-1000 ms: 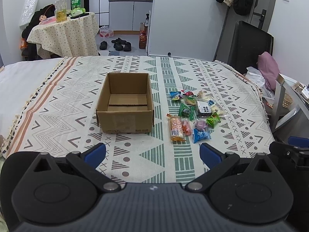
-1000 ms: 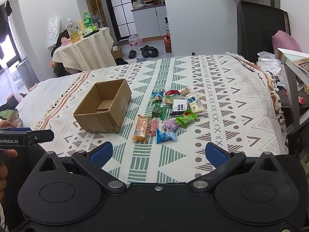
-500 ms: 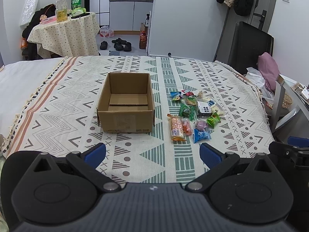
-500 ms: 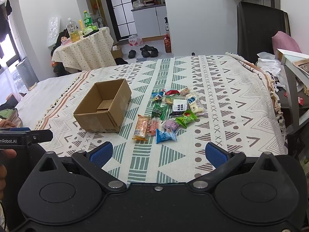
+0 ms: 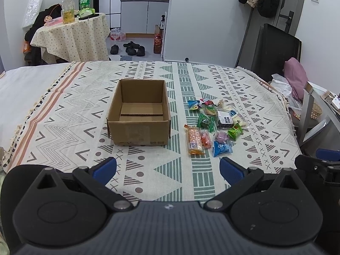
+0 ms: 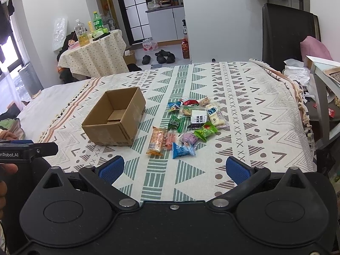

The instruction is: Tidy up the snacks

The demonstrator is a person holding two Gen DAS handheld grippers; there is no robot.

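Here, in the left wrist view, the left claw [image 5: 167,167] hangs spread and empty over the near edge of the bed [image 5: 63,114], with bare patterned cover between it and the open cardboard box [image 5: 139,114]. The snacks [image 5: 214,127] lie just right of the box. In the right wrist view, the right claw [image 6: 173,167] is likewise spread and empty, snacks [image 6: 187,125] straight ahead. A cloth-covered round table [image 6: 93,53] stands beyond.

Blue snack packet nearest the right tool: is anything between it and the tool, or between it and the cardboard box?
Nothing visible blocks the right tool; only bare blanket lies before the blue snack packet. Toward the cardboard box, the orange packet and a small red one lie between.
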